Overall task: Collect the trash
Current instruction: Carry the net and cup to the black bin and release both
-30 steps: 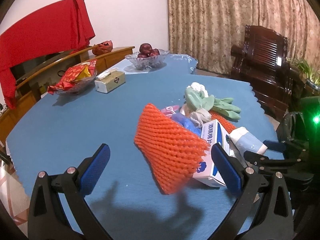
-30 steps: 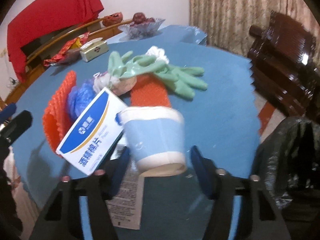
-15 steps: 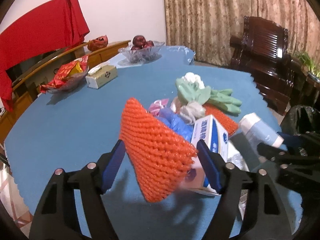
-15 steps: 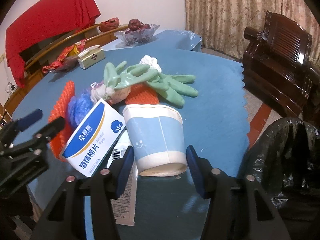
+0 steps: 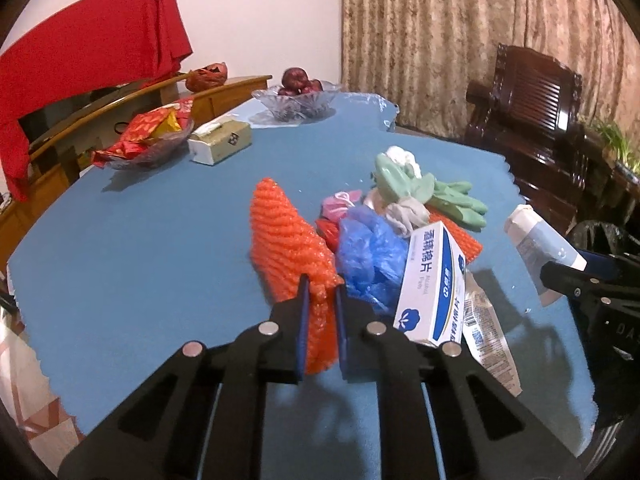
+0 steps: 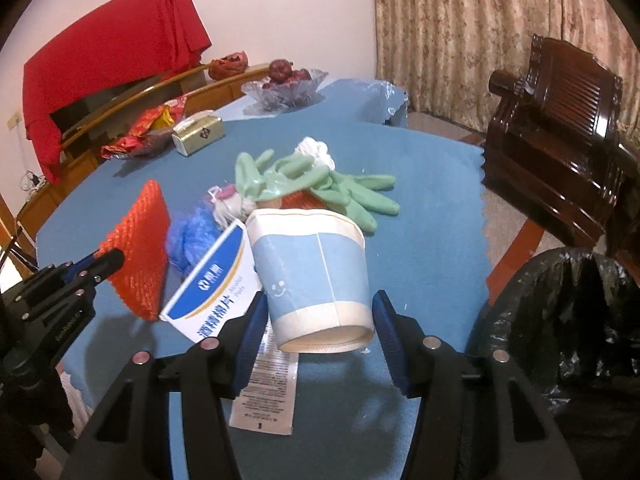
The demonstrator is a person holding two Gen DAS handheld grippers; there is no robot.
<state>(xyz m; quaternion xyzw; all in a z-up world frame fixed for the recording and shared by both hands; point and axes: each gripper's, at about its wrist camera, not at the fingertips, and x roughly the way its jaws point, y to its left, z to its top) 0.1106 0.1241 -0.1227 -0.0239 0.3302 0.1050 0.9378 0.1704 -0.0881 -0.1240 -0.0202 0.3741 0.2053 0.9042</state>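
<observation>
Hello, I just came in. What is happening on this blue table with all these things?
A person is collecting trash with two handheld tools. The left tool is shut on the orange foam net sleeve. The right tool sits around the overturned blue-and-white paper cup, and whether it grips cannot be told. A white-and-blue cardboard box, green rubber gloves and a black trash bag are nearby.

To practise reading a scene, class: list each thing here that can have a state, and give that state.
left gripper: shut on orange foam net.
orange foam net: pinched, standing on edge.
right gripper: around paper cup, grip unclear.
paper cup: upside down, tilted.
cotton pad box: closed, tilted.
black trash bag: open.
green gloves: limp, piled.
</observation>
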